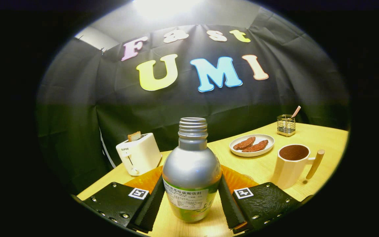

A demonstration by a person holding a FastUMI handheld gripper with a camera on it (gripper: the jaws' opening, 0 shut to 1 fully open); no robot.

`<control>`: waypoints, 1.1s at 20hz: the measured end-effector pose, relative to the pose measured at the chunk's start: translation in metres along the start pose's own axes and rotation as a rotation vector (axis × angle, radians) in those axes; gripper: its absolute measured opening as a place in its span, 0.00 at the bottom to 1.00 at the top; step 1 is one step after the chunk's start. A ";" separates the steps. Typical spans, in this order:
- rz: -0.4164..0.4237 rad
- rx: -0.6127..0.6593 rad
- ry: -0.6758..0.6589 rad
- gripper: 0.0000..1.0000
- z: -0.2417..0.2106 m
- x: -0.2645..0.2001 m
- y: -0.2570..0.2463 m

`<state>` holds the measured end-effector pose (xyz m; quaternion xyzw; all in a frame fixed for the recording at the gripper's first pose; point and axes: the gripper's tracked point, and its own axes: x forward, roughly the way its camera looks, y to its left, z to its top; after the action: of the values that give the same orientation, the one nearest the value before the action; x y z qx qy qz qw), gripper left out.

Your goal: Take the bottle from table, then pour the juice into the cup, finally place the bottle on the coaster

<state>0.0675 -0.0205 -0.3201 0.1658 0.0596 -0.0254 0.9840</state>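
The bottle [191, 174] hides the middle of the orange coaster [145, 180], which shows as two patches either side of it, just behind the fingers [151, 204]. Whether the bottle's base rests on the coaster or on the bare surface [308, 138] in front of it is hard to tell. The label print is too small to make out.

The gripper [191, 205] sits low and level, pointing across the surface toward the black cloth wall. Its jaws flank the bottle's lower body, one black ribbed pad on each side, and both appear to press against it, so the jaws are gripping the bottle.

The bottle stands upright between the fingers: silver, bulbous, with a threaded neck and no cap, a green and white label around its lower part.

Beyond the right finger stands a cream cup [291, 164] with a wooden handle, filled with dark liquid. Farther back is a plate [251, 145] holding two brown pieces, and behind it a wire holder [286, 125] with a stick in it. Beyond the left finger is a white toaster [138, 154] with toast poking up.
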 end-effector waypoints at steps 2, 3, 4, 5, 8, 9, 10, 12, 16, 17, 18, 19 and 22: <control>-0.003 0.042 -0.001 0.79 0.004 -0.003 -0.003; -0.003 0.072 0.002 0.79 0.005 -0.003 -0.003; 0.002 0.104 0.003 0.80 0.006 0.000 -0.003; 0.006 0.136 0.008 0.79 0.007 0.003 -0.002; 0.019 0.233 0.028 0.79 0.004 0.007 0.001; 0.021 0.282 0.029 0.80 0.005 0.010 -0.001; 0.025 0.336 0.029 0.79 0.006 0.011 -0.002; -0.012 0.411 0.043 0.78 0.004 0.014 -0.014; -0.009 0.558 0.043 0.78 0.006 0.017 -0.020; -0.005 0.589 0.043 0.78 0.006 0.016 -0.021; -0.003 0.613 0.043 0.78 0.006 0.015 -0.021; 0.001 0.638 0.040 0.78 0.008 0.015 -0.021; 0.008 0.713 0.021 0.78 0.014 0.017 -0.026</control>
<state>0.0842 -0.0505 -0.3181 0.4995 0.0564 -0.0389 0.8636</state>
